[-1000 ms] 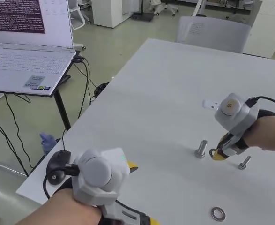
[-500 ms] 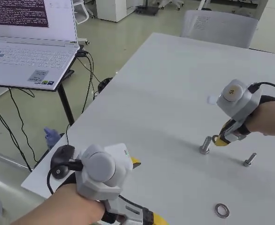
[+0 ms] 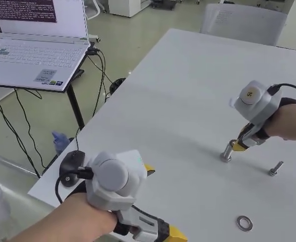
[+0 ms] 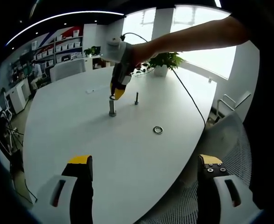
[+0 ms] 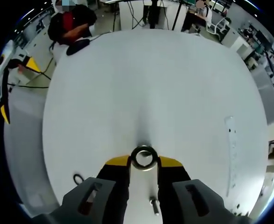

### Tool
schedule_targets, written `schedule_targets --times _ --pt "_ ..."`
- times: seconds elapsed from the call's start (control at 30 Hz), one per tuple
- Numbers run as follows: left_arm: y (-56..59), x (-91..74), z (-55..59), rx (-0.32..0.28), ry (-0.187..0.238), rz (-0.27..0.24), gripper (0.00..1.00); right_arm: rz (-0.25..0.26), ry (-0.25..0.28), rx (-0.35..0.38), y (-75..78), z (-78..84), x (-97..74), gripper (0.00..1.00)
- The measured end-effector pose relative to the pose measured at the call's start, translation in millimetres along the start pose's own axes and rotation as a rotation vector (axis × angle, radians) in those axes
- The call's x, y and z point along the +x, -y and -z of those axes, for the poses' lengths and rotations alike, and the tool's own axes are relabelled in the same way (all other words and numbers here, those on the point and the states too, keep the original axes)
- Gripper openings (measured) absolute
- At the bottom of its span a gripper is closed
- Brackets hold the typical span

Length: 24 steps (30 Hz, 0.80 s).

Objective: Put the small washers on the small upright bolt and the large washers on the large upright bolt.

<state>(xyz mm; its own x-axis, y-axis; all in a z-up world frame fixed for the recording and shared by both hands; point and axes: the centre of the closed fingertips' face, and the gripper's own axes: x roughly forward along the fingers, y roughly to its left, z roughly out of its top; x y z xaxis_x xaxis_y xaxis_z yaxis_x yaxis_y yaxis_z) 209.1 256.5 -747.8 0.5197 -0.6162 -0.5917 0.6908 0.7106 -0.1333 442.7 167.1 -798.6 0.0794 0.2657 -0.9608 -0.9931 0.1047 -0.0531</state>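
My right gripper (image 3: pixel 237 145) is shut on a washer (image 5: pixel 143 157), pinched between its yellow fingertips. It holds the ring right at the top of the large upright bolt (image 3: pixel 226 153), which also stands in the left gripper view (image 4: pixel 112 108) beneath the right gripper (image 4: pixel 117 89). The small upright bolt (image 3: pixel 275 168) stands to the right of it on the white table (image 3: pixel 178 101). A loose washer (image 3: pixel 244 223) lies flat nearer to me, and the same washer (image 4: pixel 158 129) lies ahead of my left gripper (image 4: pixel 145 161), which is open and holds nothing at the table's near edge.
A laptop (image 3: pixel 34 55) sits on a stand left of the table, with cables hanging under it. A grey chair (image 3: pixel 243 22) stands at the far end. A thin bolt (image 5: pixel 153 204) appears low between the right jaws.
My right gripper has carried the washer from beside the large bolt up over the bolt's top. The head camera has shifted; the left gripper stays at the near edge.
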Motion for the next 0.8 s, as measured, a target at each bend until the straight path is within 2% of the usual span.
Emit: schedule_targets --times 0.3,0.8 --pt "-0.5 -2.0 2.6 -0.006 -0.007 0.002 0.92 0.009 -0.013 -0.015 1.8 -1.3 7.5 0.22" --pt "-1.6 -0.3 5.9 -0.014 -0.018 0.007 0.91 -0.008 -0.015 -0.014 0.7 -3.6 14.6 0.22"
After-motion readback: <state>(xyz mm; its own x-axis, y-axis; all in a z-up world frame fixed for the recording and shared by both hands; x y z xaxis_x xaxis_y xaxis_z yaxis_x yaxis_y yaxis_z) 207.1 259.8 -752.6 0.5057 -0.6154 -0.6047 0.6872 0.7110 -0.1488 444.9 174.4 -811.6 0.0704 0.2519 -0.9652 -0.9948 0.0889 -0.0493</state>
